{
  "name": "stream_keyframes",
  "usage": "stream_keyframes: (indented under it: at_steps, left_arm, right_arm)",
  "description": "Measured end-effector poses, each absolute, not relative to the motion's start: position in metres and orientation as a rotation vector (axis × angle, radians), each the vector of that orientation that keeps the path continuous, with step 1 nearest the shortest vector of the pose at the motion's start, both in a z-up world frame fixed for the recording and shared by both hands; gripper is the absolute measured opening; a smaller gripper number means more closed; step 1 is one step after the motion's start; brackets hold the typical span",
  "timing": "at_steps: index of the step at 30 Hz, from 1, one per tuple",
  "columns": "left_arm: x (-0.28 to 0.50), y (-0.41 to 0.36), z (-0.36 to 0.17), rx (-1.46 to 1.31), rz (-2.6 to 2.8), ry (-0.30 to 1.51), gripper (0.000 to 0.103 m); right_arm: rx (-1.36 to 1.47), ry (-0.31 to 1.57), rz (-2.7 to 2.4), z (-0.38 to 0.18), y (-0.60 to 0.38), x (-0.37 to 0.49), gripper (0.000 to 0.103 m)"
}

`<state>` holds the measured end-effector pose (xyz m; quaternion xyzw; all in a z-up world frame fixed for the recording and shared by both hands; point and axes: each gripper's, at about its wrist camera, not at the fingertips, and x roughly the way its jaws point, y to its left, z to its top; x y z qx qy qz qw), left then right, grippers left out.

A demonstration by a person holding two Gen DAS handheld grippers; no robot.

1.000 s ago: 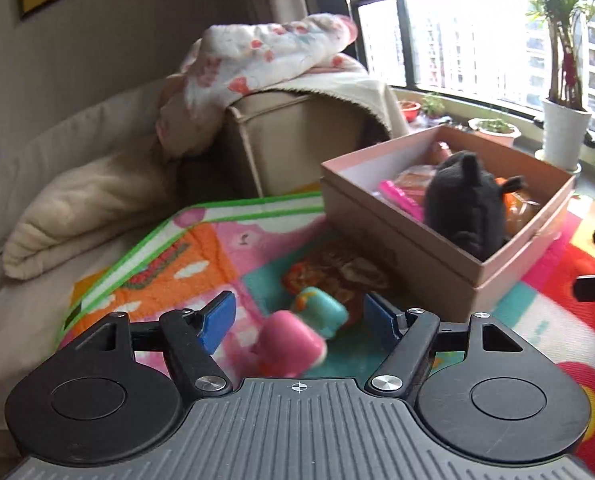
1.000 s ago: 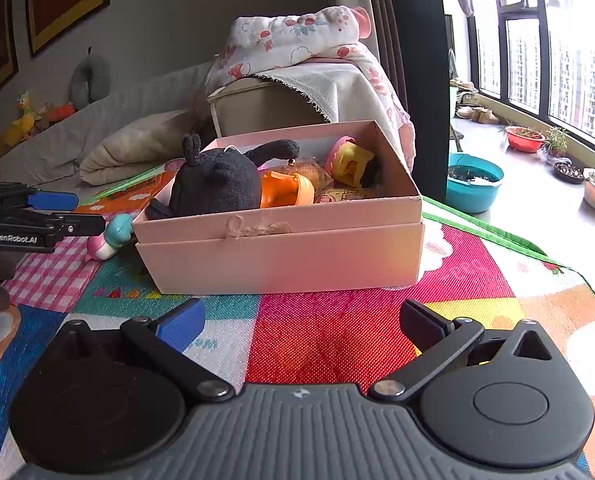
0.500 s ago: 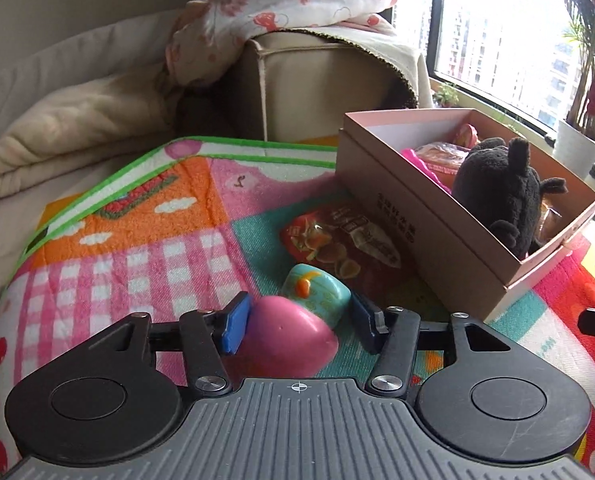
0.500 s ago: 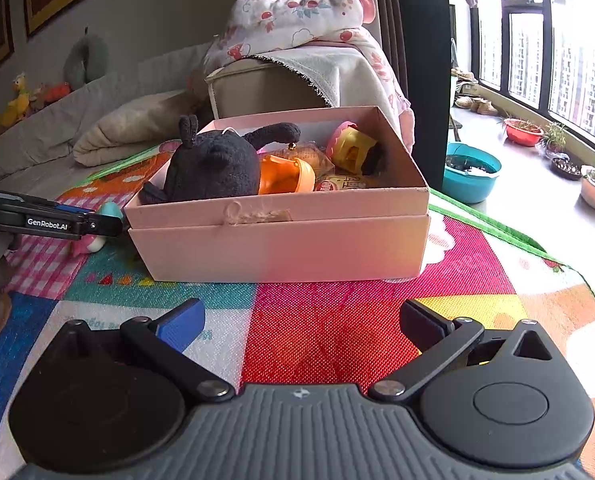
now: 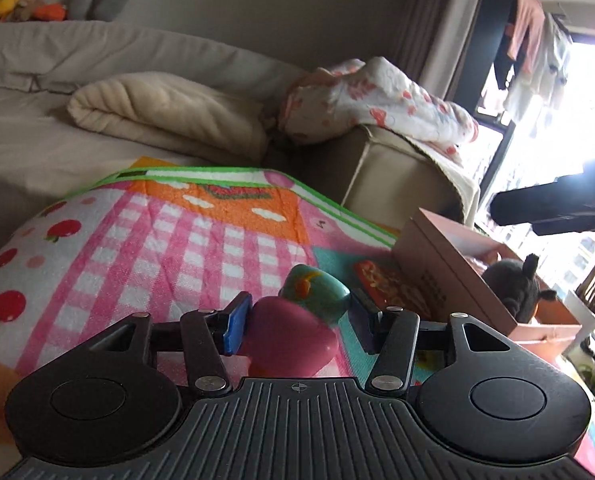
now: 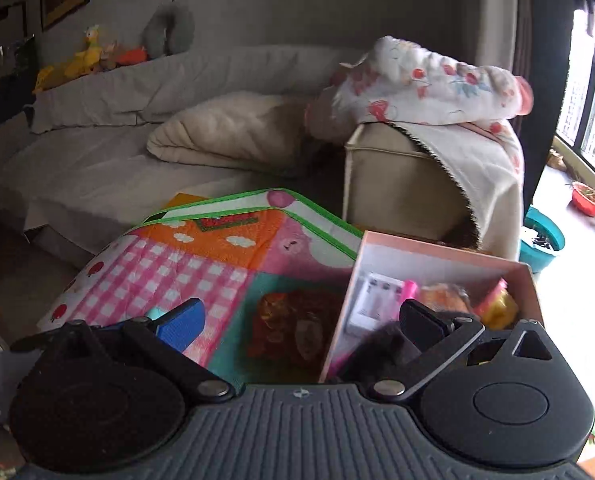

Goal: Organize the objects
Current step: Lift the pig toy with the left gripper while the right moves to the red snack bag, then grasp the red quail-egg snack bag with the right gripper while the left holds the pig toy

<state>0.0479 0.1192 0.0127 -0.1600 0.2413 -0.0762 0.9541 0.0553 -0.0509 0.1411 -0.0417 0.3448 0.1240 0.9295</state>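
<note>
My left gripper (image 5: 297, 322) is shut on a pink and teal toy (image 5: 297, 328) and holds it tilted above the colourful play mat (image 5: 137, 248). The pink cardboard box (image 5: 449, 276) stands to its right with a black plush (image 5: 513, 288) inside. A red snack packet (image 5: 393, 284) lies on the mat beside the box. My right gripper (image 6: 301, 320) is open and empty, raised above the box's (image 6: 437, 256) near-left corner; the packet (image 6: 293, 328) shows between its fingers. The box also holds a white case (image 6: 377, 296) and yellow and pink toys (image 6: 497, 304).
A beige sofa with a folded cream blanket (image 5: 165, 112) lies behind the mat. A beige ottoman (image 6: 401, 184) draped with a floral quilt (image 6: 429, 84) stands behind the box. A teal basin (image 6: 541, 240) and plant pots sit by the window on the right.
My left gripper has closed on the pink and teal toy and lifted it, tilting to the left. My right gripper has risen and swung left over the box.
</note>
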Motion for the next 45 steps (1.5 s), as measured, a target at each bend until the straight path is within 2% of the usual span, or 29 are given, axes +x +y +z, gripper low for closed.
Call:
stream_keyframes:
  at_steps: [2,3,4,5,6,7,10,12,16,24,33,35,36,37,39,45]
  left_arm:
    - [0.047,0.125,0.011,-0.352,-0.132,0.483,0.058]
    - [0.048,0.129,0.01,-0.375,-0.13,0.487,0.058]
    - [0.048,0.132,0.01,-0.392,-0.132,0.484,0.058]
    - [0.046,0.134,0.01,-0.402,-0.129,0.477,0.058]
    - [0.045,0.136,0.01,-0.406,-0.123,0.471,0.058]
    - [0.045,0.138,0.011,-0.409,-0.121,0.467,0.058]
    - [0.045,0.142,0.01,-0.431,-0.122,0.472,0.058]
    - [0.044,0.144,0.01,-0.446,-0.124,0.468,0.058]
    - [0.044,0.151,0.009,-0.483,-0.112,0.465,0.058]
    - [0.044,0.154,0.007,-0.502,-0.101,0.476,0.058]
    - [0.045,0.153,0.006,-0.506,-0.129,0.487,0.058]
    - [0.046,0.15,0.005,-0.499,-0.132,0.491,0.058]
    - [0.046,0.149,0.005,-0.495,-0.13,0.493,0.058]
    - [0.046,0.148,0.005,-0.491,-0.129,0.495,0.058]
    - [0.046,0.147,0.004,-0.484,-0.128,0.497,0.058]
    - [0.048,0.147,0.002,-0.485,-0.13,0.51,0.058]
  right_arm:
    - [-0.102,0.767,0.244,0.133,-0.026,0.09,0.103]
    - [-0.115,0.794,0.231,0.126,-0.016,0.106,0.099]
    - [-0.141,0.824,0.213,0.117,-0.004,0.124,0.083]
    - [-0.163,0.845,0.194,0.11,0.003,0.137,0.075]
    - [-0.183,0.873,0.155,0.098,0.01,0.152,0.062]
    - [-0.183,0.903,0.121,0.089,0.012,0.165,0.054]
    - [-0.152,0.979,0.029,0.064,0.007,0.195,0.039]
    - [-0.174,0.981,0.007,0.057,0.007,0.199,0.034]
    - [-0.16,1.057,0.12,0.059,0.009,0.178,0.033]
    - [-0.194,1.127,0.303,0.065,0.003,0.086,0.033]
    - [-0.316,1.093,0.322,0.065,-0.038,-0.024,0.034]
    - [-0.305,1.08,0.254,0.064,-0.052,-0.037,0.042]
    - [-0.277,1.067,0.247,0.065,-0.058,-0.042,0.059]
    - [-0.243,1.043,0.247,0.068,-0.062,-0.047,0.081]
    - [-0.183,0.981,0.262,0.073,-0.062,-0.051,0.098]
    - [-0.133,0.963,0.301,0.056,-0.033,-0.014,0.101]
